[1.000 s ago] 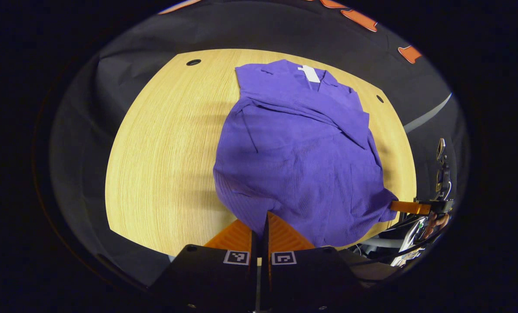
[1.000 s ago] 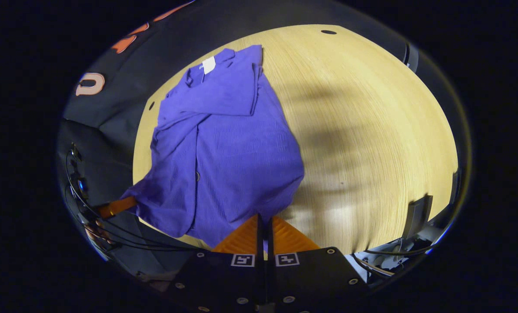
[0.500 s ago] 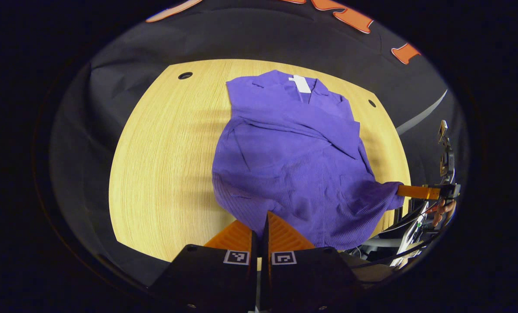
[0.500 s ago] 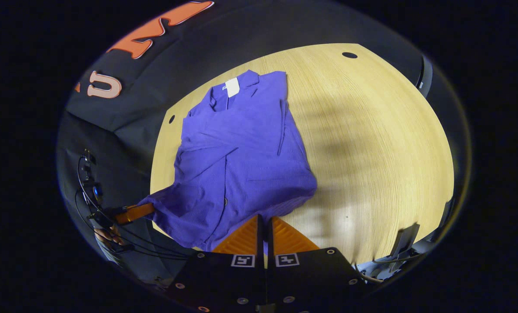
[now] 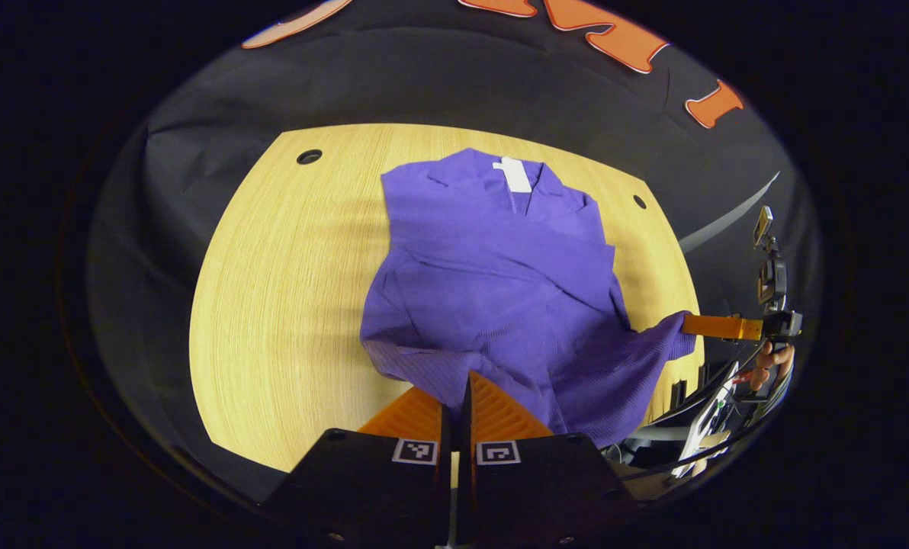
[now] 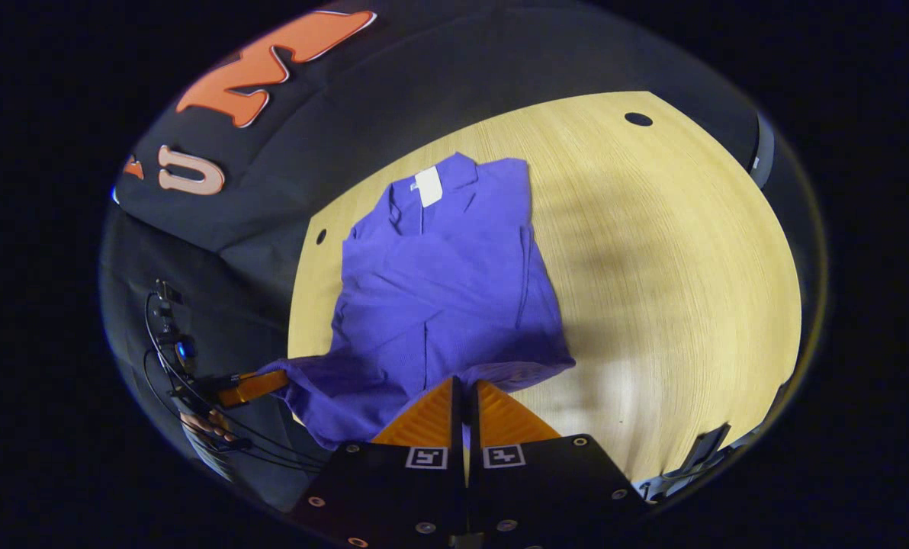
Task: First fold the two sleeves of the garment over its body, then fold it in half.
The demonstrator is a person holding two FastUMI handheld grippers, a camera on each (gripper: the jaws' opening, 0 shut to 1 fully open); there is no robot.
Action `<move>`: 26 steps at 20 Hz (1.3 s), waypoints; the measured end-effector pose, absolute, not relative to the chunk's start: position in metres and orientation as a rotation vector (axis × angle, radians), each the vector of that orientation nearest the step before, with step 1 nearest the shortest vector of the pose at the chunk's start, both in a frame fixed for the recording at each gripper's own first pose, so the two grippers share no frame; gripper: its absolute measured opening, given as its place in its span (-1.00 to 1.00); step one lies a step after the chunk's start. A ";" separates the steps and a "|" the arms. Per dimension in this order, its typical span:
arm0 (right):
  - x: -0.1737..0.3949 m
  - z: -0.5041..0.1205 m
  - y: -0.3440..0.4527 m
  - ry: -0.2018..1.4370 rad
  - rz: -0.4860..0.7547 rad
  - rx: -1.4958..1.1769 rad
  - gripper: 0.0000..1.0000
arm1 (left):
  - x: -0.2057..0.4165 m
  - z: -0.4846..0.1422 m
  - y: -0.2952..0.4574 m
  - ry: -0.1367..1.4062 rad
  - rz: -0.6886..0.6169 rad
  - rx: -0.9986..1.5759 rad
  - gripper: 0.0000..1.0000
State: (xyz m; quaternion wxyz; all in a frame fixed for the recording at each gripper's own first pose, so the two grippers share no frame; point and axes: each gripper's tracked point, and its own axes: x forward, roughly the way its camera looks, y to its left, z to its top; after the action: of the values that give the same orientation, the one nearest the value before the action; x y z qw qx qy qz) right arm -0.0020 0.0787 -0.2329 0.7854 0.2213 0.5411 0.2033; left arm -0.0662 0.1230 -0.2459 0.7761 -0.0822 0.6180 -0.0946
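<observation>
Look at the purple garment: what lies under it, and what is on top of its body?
Under the purple garment lies the wooden table; the part beneath is covered. Both sleeves lie folded over its body, and a white tag shows at the collar.

— What carries everything here?

— A light wood-grain desk with a curved edge. In the left gripper view, round dark holes sit near its far corners.

— And what lies directly on it?

— A purple collared garment, collar at the far side with a white tag inside the neck. Both sleeves lie folded across its body. Its upper part rests flat on the wood; the near hem is raised off the surface.

— Anything beside it?

— Bare wood with soft shadows.
</observation>
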 end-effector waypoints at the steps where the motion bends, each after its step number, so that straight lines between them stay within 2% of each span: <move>1: 0.007 -0.230 0.080 1.156 0.439 0.473 -0.95 | -0.057 -0.244 0.124 1.330 -0.203 -0.172 -0.91; 14: 0.136 -0.205 0.085 1.106 0.441 0.525 -0.96 | 0.086 -0.238 0.122 1.284 -0.184 -0.131 -0.91; 16: 0.157 -0.206 0.084 1.108 0.439 0.519 -0.96 | 0.108 -0.242 0.124 1.291 -0.177 -0.112 -0.87; 20: 0.200 -0.207 0.089 1.120 0.435 0.534 -0.95 | 0.153 -0.257 0.123 1.312 -0.166 -0.040 -0.91; 25: 0.265 -0.206 0.093 1.086 0.329 0.644 -0.96 | 0.214 -0.291 0.146 1.255 -0.014 0.058 -0.89; 26: 0.274 -0.202 0.095 1.075 0.327 0.688 -0.94 | 0.224 -0.295 0.153 1.223 0.012 0.077 -0.80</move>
State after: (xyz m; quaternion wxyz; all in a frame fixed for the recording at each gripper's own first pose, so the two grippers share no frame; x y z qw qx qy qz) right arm 0.2737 0.0950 -0.2022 0.7906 0.3198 0.4994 0.1521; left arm 0.2244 0.1534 -0.2949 0.8181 0.0362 0.5739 0.0056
